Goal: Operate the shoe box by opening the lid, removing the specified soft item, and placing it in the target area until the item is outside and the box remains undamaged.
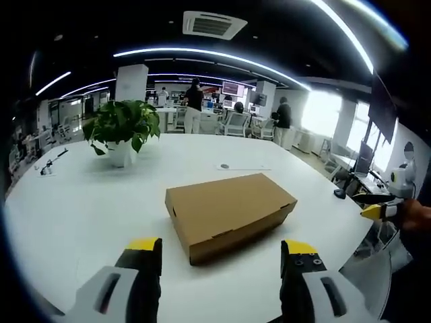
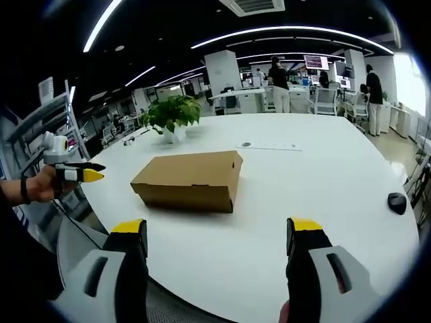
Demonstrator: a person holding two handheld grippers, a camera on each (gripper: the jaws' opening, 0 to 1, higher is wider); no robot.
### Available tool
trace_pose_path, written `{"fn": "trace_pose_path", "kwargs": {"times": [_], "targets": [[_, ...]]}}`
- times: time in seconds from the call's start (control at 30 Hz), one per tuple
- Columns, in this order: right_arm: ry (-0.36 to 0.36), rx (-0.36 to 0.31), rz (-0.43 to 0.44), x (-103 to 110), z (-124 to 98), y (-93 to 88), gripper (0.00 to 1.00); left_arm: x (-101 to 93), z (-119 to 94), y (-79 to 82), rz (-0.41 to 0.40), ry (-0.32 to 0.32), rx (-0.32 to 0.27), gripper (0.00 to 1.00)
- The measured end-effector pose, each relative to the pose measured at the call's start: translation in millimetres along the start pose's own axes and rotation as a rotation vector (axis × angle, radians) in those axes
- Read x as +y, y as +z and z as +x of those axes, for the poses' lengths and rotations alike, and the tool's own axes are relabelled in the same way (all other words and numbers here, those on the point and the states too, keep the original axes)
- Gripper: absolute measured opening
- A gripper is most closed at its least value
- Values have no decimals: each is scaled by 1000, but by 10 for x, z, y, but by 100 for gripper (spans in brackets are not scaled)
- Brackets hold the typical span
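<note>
Shoe box (image 1: 229, 214) lid down, mid-table (image 1: 81, 202); left tongs (image 1: 221, 258), right tongs (image 2: 219, 239) spread.

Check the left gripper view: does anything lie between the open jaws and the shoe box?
Nothing does. In the left gripper view, only bare white table separates the left gripper from the closed shoe box.

Left hand-held gripper (image 1: 222, 264): two dark jaws with yellow tips, pale grey housings bearing dark oval slots. Right hand-held gripper (image 2: 219, 243): identical build, yellow-tipped black jaws, grey slotted housings. The person's hand (image 2: 42, 184) wears a dark band at the wrist.
</note>
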State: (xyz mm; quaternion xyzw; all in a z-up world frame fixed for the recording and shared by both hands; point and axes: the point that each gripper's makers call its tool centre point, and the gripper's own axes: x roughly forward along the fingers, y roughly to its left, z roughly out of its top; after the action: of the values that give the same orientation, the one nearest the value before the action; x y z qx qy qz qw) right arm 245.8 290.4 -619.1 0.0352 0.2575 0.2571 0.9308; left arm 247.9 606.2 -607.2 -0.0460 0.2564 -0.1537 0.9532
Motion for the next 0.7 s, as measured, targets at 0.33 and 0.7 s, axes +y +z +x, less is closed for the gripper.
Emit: {"fn": "trace_pose_path", "kwargs": {"times": [0.33,0.7], "targets": [[16,15,-7,-4,88,-20,80,48,36,-36,-8,5,8,73],[67,26,-32,-31,465,99,79,130,291,-7,-17,-6,22,73]]}}
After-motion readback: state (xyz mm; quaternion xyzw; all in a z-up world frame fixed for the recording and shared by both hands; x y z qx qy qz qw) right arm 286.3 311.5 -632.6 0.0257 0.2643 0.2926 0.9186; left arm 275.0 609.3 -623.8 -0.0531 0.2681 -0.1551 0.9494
